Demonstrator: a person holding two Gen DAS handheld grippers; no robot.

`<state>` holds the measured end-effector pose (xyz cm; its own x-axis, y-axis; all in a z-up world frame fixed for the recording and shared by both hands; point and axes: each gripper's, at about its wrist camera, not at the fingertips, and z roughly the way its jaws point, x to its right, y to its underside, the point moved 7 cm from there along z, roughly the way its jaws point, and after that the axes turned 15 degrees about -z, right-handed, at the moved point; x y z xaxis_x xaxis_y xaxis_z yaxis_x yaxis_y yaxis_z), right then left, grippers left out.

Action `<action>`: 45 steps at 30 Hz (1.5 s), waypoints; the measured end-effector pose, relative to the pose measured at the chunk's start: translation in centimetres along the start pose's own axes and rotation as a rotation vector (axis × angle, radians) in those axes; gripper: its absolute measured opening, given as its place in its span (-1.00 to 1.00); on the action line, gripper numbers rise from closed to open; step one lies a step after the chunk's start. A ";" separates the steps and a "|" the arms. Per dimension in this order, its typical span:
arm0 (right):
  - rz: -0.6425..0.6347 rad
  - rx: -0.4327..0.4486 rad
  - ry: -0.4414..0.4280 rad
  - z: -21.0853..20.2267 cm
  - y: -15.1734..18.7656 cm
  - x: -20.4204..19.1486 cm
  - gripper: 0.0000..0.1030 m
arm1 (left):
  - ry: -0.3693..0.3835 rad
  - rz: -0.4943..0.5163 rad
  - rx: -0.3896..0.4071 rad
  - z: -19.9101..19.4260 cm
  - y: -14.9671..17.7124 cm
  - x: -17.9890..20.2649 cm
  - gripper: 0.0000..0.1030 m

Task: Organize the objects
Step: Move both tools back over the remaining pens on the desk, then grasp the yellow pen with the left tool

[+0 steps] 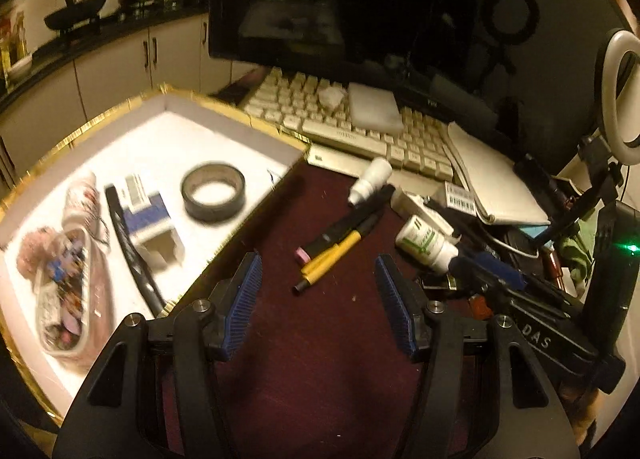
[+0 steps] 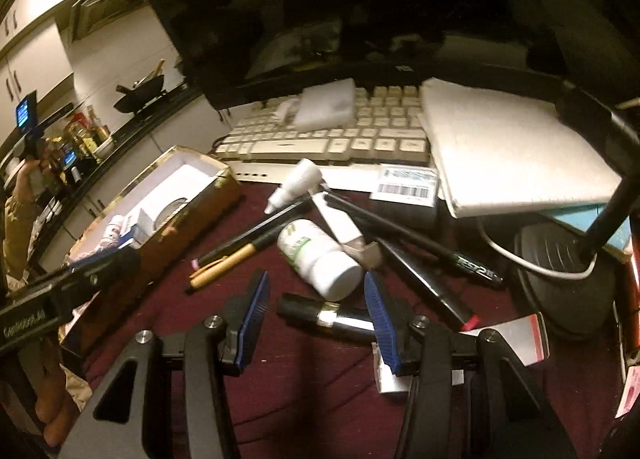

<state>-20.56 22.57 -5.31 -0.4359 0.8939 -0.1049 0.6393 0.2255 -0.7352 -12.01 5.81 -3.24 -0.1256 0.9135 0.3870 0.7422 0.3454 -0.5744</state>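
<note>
Left fingers point(image 1: 240, 299) spread apart, empty, poised above bare maroon bench point(image 1: 304, 359). Just beyond the tips, a yellow pen point(image 1: 334, 257) and a black marker with pink end point(image 1: 340, 227), side by side, angled toward a small white dropper bottle point(image 1: 370, 179) near the keyboard point(image 1: 360, 127). Right of the pens, a white pill bottle with green label point(image 1: 426, 245) on its side.

Right fingers point(image 2: 262, 303) likewise parted, nothing gripped. Between the tips, touching neither pad clearly, a black cylinder with silver band point(image 2: 332, 315) flat on the bench; just beyond it, the white pill bottle point(image 2: 320, 259), cap toward the camera. Farther out: crossed black pens point(image 2: 400, 227), dropper bottle point(image 2: 296, 181), barcode-labelled box point(image 2: 406, 183), white notebook point(image 2: 512, 151) overlapping the keyboard.

Left of both grippers, a gold-edged white box point(image 1: 224, 107), open. Contents: a roll of dark tape point(image 1: 213, 195), a blue-and-white carton point(image 1: 148, 219), a black strip-like item point(image 1: 128, 243), a white tube point(image 1: 82, 199), a pouch of small mixed items point(image 1: 68, 291).
</note>
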 end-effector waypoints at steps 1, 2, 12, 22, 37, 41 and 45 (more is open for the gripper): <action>0.008 -0.002 0.005 0.2 0.2 0.3 -0.04 | -0.003 0.002 -0.012 0.3 0.3 0.0 0.15; 0.016 -0.005 0.012 0.4 0.4 0.6 -0.04 | -0.012 0.010 -0.027 0.7 0.7 0.1 0.14; 0.041 0.019 0.021 0.6 0.6 1.3 -0.04 | -0.006 0.022 -0.033 1.6 1.4 0.4 0.15; 0.047 0.028 -0.022 0.7 0.5 1.1 -0.04 | -0.063 0.106 -0.014 3.2 0.0 0.8 0.15; 0.048 0.008 -0.035 0.9 0.9 0.9 -0.04 | -0.013 0.166 -0.173 5.8 2.8 2.0 -0.45; 0.045 0.007 -0.031 0.9 0.9 0.9 -0.04 | -0.042 0.189 -0.162 5.9 3.1 2.6 -0.70; 0.041 0.008 -0.025 0.9 1.0 0.9 -0.04 | -0.023 0.174 -0.174 5.1 3.7 2.2 -0.73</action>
<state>-20.93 23.20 -6.74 -0.4250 0.8924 -0.1520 0.6521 0.1853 -0.7352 -12.88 10.24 -8.18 0.0004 0.9613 0.2756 0.8561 0.1421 -0.4969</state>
